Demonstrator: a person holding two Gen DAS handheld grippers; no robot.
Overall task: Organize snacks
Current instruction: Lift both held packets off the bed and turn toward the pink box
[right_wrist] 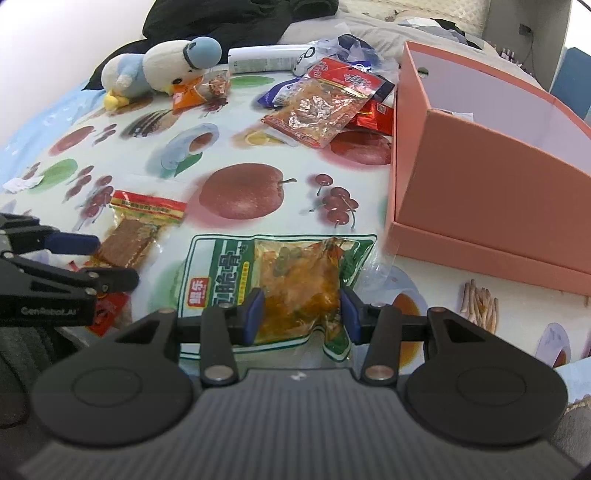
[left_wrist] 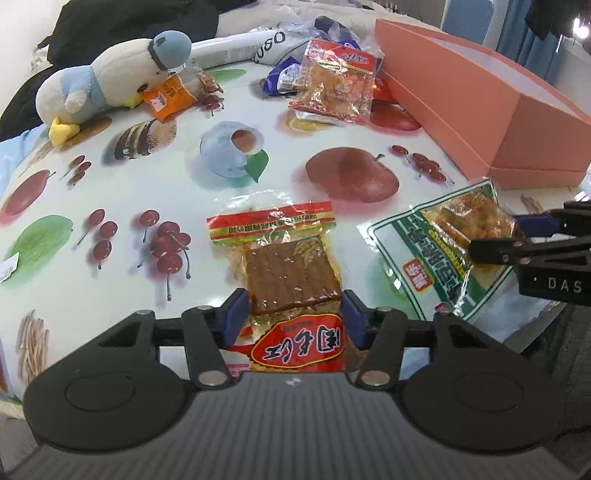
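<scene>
Both clamped: left gripper [left_wrist: 295, 317] on glossy, crinkled red packet [left_wrist: 284, 266], right gripper [right_wrist: 301, 312] on green packet [right_wrist: 266, 280], at near edge of fruit-print table [left_wrist: 184, 177]. Salmon card box [right_wrist: 480, 206] at right edge, partly cut off.

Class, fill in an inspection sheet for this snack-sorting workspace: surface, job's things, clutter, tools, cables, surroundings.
Surface: table under a fruit-print cloth.
Job's things: red snack pack and green snack pack near the front edge; a clear red-topped pack and orange packet further back; pink box open, nothing seen in the visible part of it.
Clutter: plush bird, blue wrappers, white tube.
Tools: left tool straddles the red snack pack; right tool straddles the green snack pack; a firm grip cannot be confirmed.
Cables: one cable on the far wall.
Surroundings: dark clothing behind the table.
</scene>
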